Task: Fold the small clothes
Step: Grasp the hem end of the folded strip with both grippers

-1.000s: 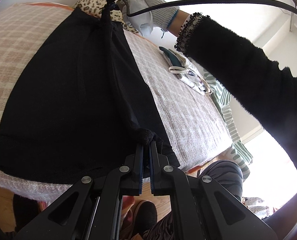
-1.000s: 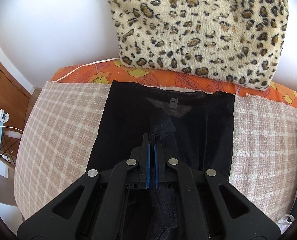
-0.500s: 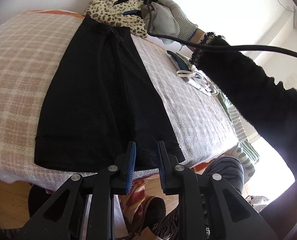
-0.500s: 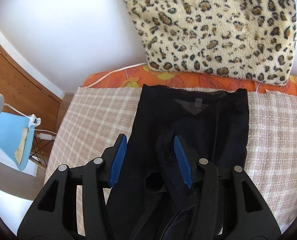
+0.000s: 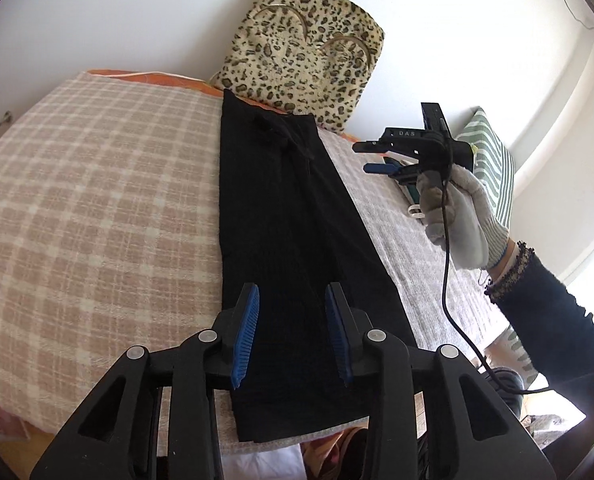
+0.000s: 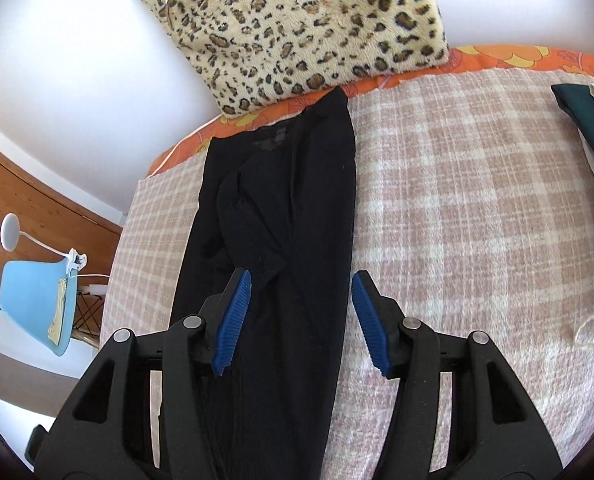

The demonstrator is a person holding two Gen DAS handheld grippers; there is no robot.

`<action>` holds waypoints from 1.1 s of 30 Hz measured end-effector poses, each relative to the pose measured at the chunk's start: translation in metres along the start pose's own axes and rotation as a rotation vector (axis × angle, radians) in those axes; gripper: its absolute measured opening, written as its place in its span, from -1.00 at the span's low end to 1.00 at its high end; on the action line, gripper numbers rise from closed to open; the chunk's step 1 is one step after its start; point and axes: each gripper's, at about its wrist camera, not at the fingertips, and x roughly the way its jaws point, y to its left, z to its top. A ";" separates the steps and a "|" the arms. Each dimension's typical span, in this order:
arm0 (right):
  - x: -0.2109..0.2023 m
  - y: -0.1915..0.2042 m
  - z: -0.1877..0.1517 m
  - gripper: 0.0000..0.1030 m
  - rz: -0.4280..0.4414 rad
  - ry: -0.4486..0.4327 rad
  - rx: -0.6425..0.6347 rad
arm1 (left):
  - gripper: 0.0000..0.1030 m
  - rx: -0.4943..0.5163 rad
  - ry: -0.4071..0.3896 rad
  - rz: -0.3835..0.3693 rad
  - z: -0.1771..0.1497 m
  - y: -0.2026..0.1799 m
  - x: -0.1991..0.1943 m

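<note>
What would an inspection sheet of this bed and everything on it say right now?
Surface: checked blanket over the bed.
Job's things: black garment lying flat in a long strip.
Clutter: leopard cushion; teal clothes at the blanket's edge.
Grippers: left gripper has just been opening, nothing between the pads; right gripper open, held in a gloved hand.
Cables: black cable hanging from the right gripper.
Surroundings: white wall; blue chair; lamp.

I let go with both: left gripper (image 5: 293, 330) and right gripper (image 6: 301, 320) just opened, pulled back; black garment (image 5: 293, 216) now lies folded narrow.
</note>
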 end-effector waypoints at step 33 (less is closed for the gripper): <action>-0.071 0.002 -0.255 0.08 0.107 0.215 -0.007 | -0.37 -0.150 0.335 -0.073 -0.064 0.022 0.019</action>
